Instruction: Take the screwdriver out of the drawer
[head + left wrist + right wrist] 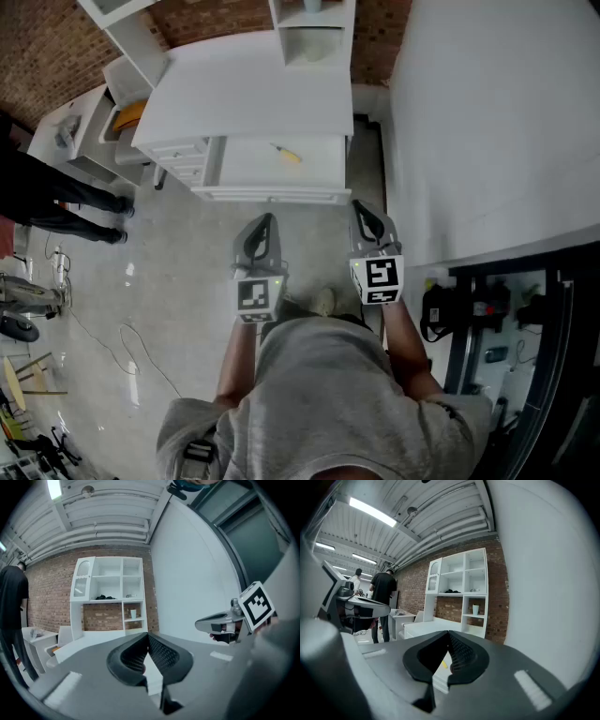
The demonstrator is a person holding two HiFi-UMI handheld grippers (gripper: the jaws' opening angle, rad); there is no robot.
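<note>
Drawer (272,194) found open, screwdriver (286,155) lying inside right of centre, untouched; left gripper (265,221) and right gripper (361,208) hover short of its front edge, jaws clenched empty; removal outstanding.

Bright ceiling strip lights (370,512); fisheye edges bend and darken.
</note>
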